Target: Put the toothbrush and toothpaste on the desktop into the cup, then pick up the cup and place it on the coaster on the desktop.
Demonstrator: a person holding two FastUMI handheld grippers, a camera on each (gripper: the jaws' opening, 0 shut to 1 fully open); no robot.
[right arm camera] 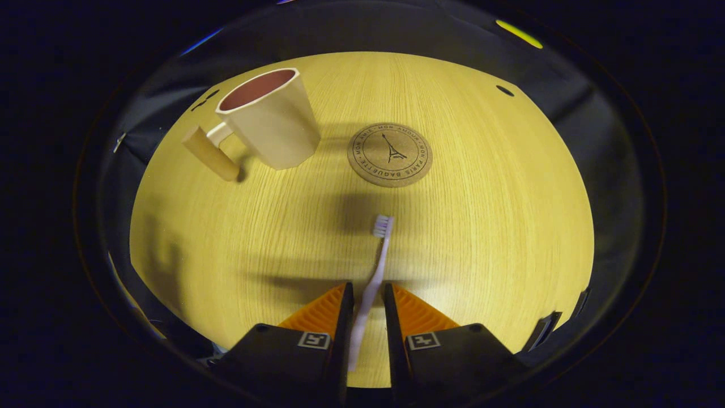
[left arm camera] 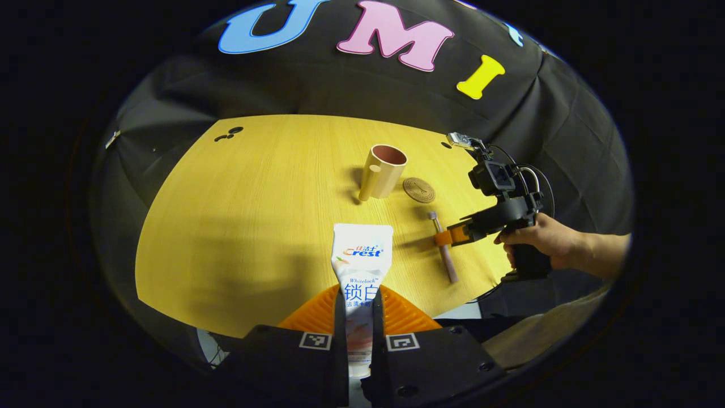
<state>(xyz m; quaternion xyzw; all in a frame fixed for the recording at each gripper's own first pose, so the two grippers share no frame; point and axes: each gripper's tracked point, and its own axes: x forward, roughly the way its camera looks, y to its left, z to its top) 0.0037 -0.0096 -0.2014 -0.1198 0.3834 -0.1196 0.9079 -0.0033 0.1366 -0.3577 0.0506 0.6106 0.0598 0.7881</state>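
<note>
The left gripper point(left arm camera: 359, 317) pinches the toothpaste point(left arm camera: 361, 266), nearest on the table point(left arm camera: 238, 226) and well short of the cup point(left arm camera: 382, 171). The right gripper point(right arm camera: 367, 317) closes on the toothbrush point(right arm camera: 374, 272), nearer than the cup. The coaster point(left arm camera: 419, 190) lies just right of the cup.

The left gripper point(left arm camera: 359, 306) has its fingers nearly together; the right gripper point(right arm camera: 367, 309), gripped by a hand point(left arm camera: 538, 238), likewise.

Dim warm light, soft shadows, fisheye-bent edges
</note>
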